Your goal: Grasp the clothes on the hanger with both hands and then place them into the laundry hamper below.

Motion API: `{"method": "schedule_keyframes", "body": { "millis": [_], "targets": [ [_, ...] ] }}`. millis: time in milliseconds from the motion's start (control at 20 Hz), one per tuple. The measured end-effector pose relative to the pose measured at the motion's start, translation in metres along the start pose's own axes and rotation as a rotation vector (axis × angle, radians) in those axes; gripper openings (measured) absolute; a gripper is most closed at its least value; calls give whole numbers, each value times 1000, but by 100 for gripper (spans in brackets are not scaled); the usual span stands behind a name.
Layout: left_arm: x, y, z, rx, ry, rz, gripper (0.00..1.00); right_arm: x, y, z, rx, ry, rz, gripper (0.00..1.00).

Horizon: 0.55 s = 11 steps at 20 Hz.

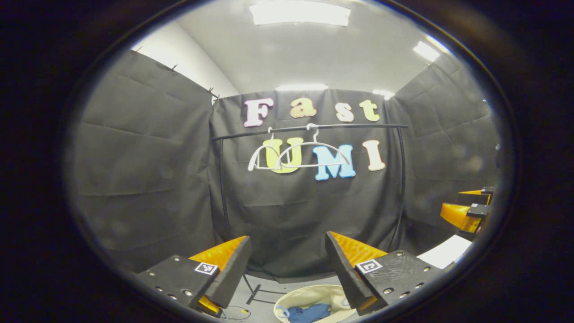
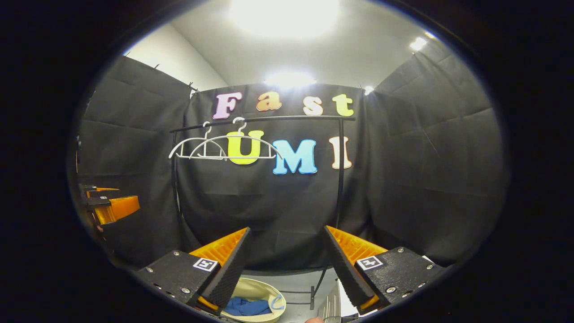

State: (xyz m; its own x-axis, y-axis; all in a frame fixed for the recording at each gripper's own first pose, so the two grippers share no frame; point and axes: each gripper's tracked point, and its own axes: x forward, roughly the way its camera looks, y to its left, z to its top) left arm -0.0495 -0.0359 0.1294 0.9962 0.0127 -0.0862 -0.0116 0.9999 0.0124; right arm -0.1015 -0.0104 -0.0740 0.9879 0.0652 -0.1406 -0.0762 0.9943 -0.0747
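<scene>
Where the black cloth wall closes the booth at the back, a dark clothes rail (image 1: 309, 129) spans it from side to side on thin uprights, and the same rail (image 2: 262, 120) appears in the right gripper view with its foot resting on the pale floor. Two white hangers (image 1: 298, 154) hook over the rail's left part, overlapping one another and bare of any garment; the right gripper view shows the pair of hangers (image 2: 222, 148) at the rail's left end. Below the rail, on the floor, stands the cream laundry hamper (image 1: 291, 298), its rim open upward, and the blue clothes (image 1: 309, 312) lie crumpled inside it. In the right gripper view the hamper (image 2: 258, 287) sits low and left of centre with the clothes (image 2: 246, 307) bunched in its bottom. The left gripper (image 1: 287, 258) is held above and short of the hamper, its fingers spread wide with nothing between them. The right gripper (image 2: 287, 251) is likewise spread wide and holds nothing, the hamper lying just beyond its left finger. Each gripper also shows at the edge of the other's view, the right gripper (image 1: 466, 211) at the far right and the left gripper (image 2: 110, 204) at the far left, well apart from the rail.
</scene>
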Motion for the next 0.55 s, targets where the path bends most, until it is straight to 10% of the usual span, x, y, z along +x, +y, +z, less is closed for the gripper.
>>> {"method": "schedule_keyframes", "body": {
  "millis": [550],
  "targets": [
    [-5, 1, 4, 1, -9, 2, 96, -5, -6, 1, 7, -6, -8, 96]
  ]
}}
